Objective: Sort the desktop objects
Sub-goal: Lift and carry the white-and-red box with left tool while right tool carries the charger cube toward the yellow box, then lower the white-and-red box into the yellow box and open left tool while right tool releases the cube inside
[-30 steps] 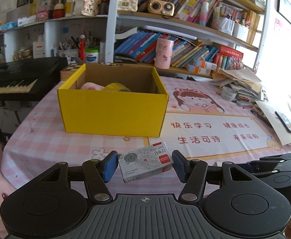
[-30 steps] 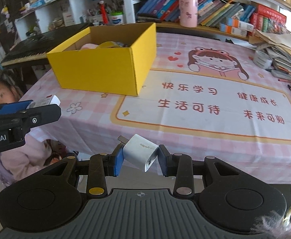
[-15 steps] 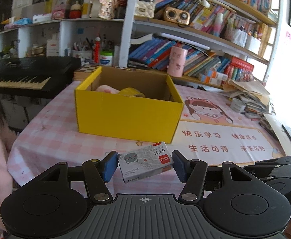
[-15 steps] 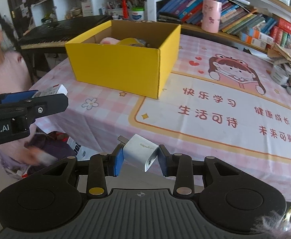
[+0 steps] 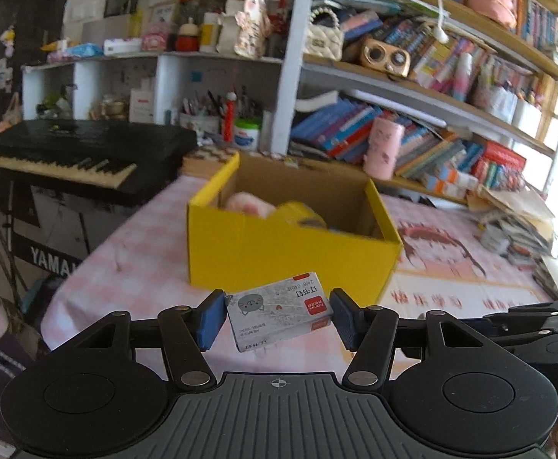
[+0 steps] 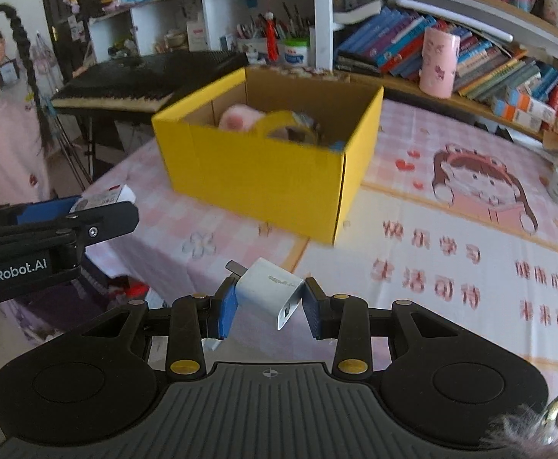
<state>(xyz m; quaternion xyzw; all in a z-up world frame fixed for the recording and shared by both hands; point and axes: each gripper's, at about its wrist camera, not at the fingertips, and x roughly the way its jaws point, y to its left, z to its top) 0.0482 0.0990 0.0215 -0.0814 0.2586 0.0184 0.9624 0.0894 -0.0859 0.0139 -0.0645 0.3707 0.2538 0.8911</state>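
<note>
We carry one item in each claw. Our left gripper (image 5: 279, 317) is clamped on a small staple box (image 5: 279, 315), its long axis running across the fingers, slightly tilted. Our right gripper (image 6: 269, 302) pinches a white charger plug (image 6: 267, 292), prongs toward ten o'clock. The single yellow cardboard box (image 6: 263, 172) sits open on the pink checked tablecloth (image 6: 451, 267), at twelve o'clock from both claws and higher than the tips. Neither claw seems clearly nearer. Inside we count a pink plush thing (image 6: 239, 116) and a yellow tape roll (image 6: 283, 124); anything else in there is blurred.
</note>
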